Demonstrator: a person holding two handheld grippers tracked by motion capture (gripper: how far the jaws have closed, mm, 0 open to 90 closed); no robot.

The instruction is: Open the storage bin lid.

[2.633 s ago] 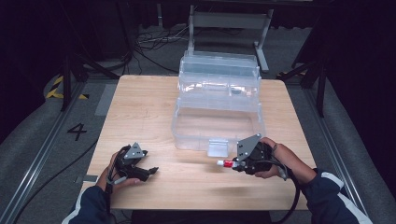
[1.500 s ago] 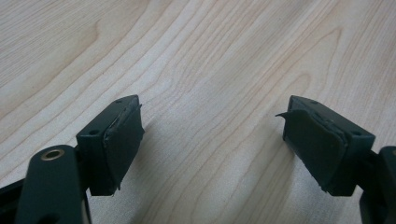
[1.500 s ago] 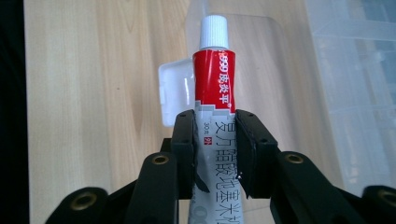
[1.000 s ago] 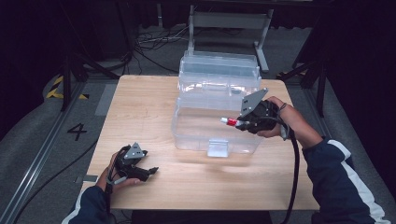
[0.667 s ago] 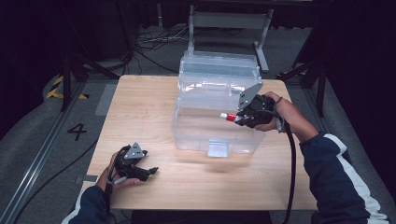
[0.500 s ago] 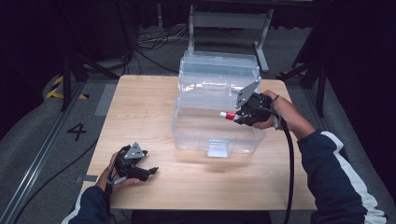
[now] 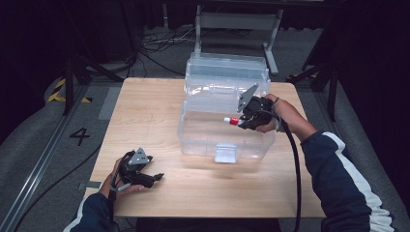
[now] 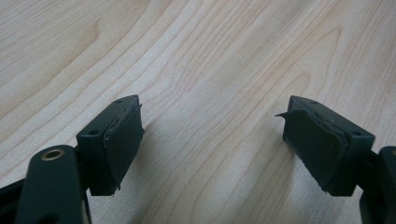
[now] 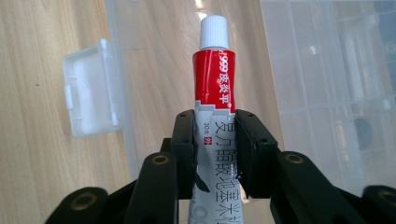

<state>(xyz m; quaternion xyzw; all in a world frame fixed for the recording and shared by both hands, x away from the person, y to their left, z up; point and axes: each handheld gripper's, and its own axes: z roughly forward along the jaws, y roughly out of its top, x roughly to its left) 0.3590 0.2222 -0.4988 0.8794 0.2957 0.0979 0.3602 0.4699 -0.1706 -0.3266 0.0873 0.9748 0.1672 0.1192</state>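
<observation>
The right gripper [image 7: 241,121] pinches a red-and-white tube [image 9: 213,88] over the clear box's [image 7: 212,145] right edge. The left gripper [image 8: 212,144] rests wide open, holding nothing, on bare table [image 7: 145,111].

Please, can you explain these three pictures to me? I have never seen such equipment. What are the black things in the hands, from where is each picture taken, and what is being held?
A person sits at a light wooden table and holds a black two-jaw hand tool in each hand. The high view looks down from above. The other two views come from small cameras riding on each tool, looking along its jaws. The left tool rests low at the table's near edge, jaws open, nothing between them. The right tool grips a small red-and-white tube with a white cap over the clear plastic storage box, whose lid stands open. The white flap in the right gripper view is the box's latch.
</observation>
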